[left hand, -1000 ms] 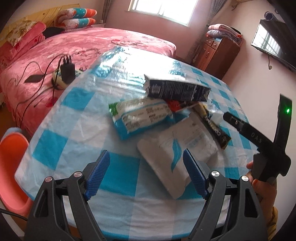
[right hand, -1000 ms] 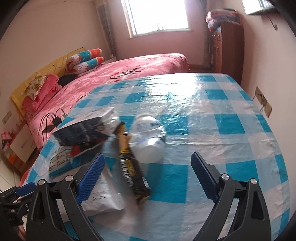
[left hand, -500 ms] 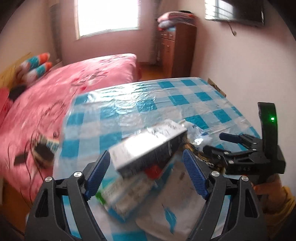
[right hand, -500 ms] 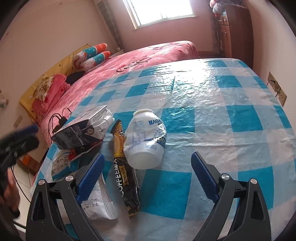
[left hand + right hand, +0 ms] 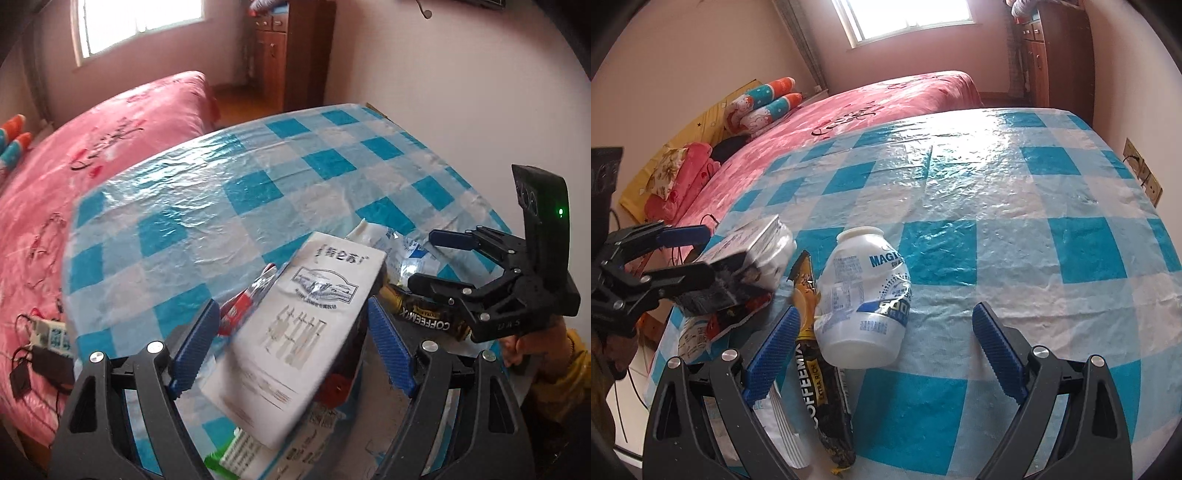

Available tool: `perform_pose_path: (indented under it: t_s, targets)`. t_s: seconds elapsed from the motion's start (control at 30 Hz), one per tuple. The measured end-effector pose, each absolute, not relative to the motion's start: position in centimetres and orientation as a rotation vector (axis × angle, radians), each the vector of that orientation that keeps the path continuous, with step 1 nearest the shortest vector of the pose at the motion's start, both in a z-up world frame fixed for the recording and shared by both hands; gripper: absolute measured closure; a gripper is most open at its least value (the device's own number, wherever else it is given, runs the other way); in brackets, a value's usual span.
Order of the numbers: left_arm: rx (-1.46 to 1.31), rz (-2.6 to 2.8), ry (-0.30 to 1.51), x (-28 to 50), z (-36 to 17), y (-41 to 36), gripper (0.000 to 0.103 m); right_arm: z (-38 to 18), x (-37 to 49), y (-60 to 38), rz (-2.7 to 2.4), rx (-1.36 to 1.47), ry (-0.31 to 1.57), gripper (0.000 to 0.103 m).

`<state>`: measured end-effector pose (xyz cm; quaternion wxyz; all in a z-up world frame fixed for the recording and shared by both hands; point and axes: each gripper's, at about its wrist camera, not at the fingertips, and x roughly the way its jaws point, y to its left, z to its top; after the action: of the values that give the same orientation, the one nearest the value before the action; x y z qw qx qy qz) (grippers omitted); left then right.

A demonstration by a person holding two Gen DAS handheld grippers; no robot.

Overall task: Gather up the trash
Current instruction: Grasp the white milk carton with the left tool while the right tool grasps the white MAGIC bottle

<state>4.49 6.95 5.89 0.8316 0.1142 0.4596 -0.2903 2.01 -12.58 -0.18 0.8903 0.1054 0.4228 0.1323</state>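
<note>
A trash pile lies at the near left of the blue-checked table (image 5: 221, 206). My left gripper (image 5: 290, 350) is open and points down over a white milk carton (image 5: 303, 325), which lies between its jaws unpressed. A red wrapper (image 5: 240, 310) sticks out beside the carton. In the right wrist view the left gripper (image 5: 701, 254) straddles that carton (image 5: 753, 251). My right gripper (image 5: 886, 354) is open around a crumpled white plastic bottle (image 5: 864, 295) lying on its side. A black Coffeemix sachet (image 5: 820, 376) lies along its left finger. From the left wrist view the right gripper (image 5: 424, 260) hovers over the bottle (image 5: 402, 254).
Under the pile are a white pouch (image 5: 783, 424) and a green-edged wipes pack (image 5: 236, 454). A pink bed (image 5: 92, 147) borders the table's left side, with a power strip and chargers (image 5: 44, 339) on it. A wooden cabinet (image 5: 288, 55) stands at the back. A wall socket (image 5: 1141, 177) is on the right.
My left gripper has swung and rolled over the pile, so the carton now lies between its jaws. My right gripper has come closer to the bottle. Both stay open.
</note>
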Motion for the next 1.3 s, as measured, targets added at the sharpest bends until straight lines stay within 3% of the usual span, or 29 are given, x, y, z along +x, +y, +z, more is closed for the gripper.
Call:
perform_pose_path:
  t_s: [0.2, 0.37, 0.43, 0.53, 1.3]
  targets:
    - [0.194, -0.664, 1.035, 5.4, 4.3, 6.6, 0.021, -0.2, 2.3, -12.4, 0.282, 0.210, 0.881, 0.010]
    - [0.174, -0.622, 0.993, 4.7, 4.0, 6.5, 0.024, -0.2, 2.4, -11.7, 0.277, 0.173, 0.885, 0.033]
    - [0.161, -0.598, 0.983, 4.4, 3.9, 6.5, 0.028, -0.2, 2.3, -11.6, 0.267, 0.158, 0.888, 0.048]
    - [0.152, -0.560, 0.955, 3.7, 3.9, 6.4, 0.030, -0.3, 2.4, -11.5, 0.272, 0.154, 0.891, 0.058]
    - [-0.161, -0.329, 0.896, -2.3, 5.5, 12.1, 0.036, 0.5, 0.4, -14.4, 0.322, 0.298, 0.818, 0.062]
